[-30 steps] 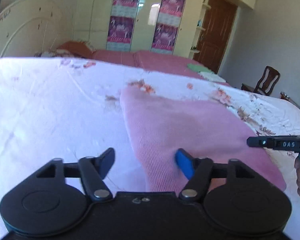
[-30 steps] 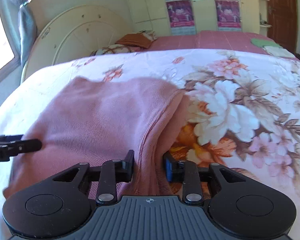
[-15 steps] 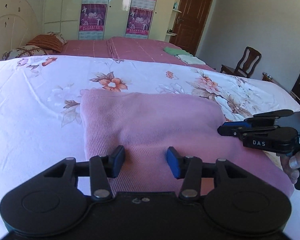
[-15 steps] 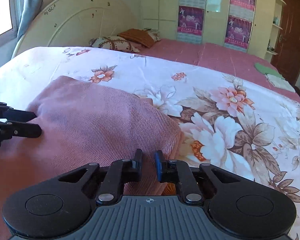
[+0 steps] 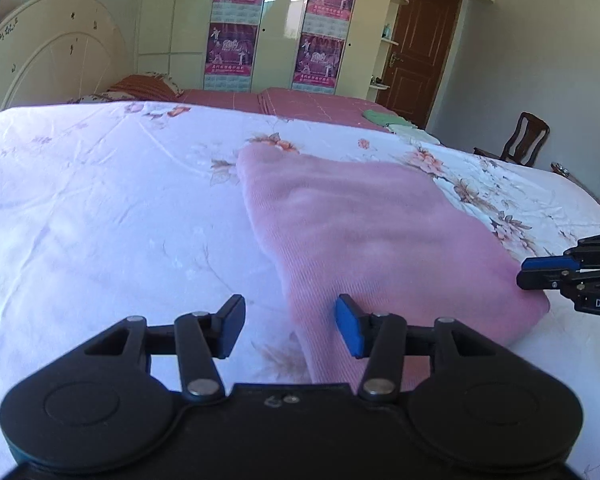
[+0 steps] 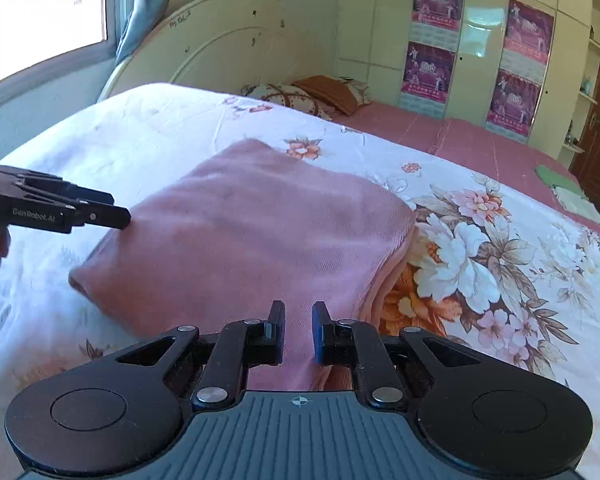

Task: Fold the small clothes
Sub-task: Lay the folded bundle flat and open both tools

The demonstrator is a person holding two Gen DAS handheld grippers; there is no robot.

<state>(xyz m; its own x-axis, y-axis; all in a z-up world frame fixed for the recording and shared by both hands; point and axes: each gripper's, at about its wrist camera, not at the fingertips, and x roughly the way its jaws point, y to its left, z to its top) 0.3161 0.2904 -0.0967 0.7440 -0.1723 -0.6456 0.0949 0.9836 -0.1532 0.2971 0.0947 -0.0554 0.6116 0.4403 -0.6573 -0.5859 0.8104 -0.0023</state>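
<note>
Item: pink knit garment [image 6: 256,240], small, folded into a thick rectangle and lying flat on the floral bedsheet [image 6: 500,248] near the bed's near edge. Its left margin lies on plain white sheet, its right margin, where layered edges show, beside the large printed flowers; judged a fold already made, with squaring or a further fold to follow. Left gripper [image 5: 290,330]: fingers parted, nothing pinched; the blue right-hand pad sits over the garment's near left corner, the other over bare sheet, so the jaws straddle that edge, likely placed to take it. Its jaws have lately narrowed somewhat. Right gripper [image 6: 298,332]: jaws have been closing to a narrow slot, with pink cloth showing in that slot at the garment's near right part; whether the pads truly pinch a layer cannot be told. In the left view the right gripper [image 5: 548,274] reaches in at the garment's right corner, tips close together. Open room: broad clear sheet to the left and beyond the garment; far off, pillows [image 6: 312,94], headboard [image 6: 220,52], wardrobe doors [image 5: 284,28], chair [image 5: 526,140], all well apart.
</note>
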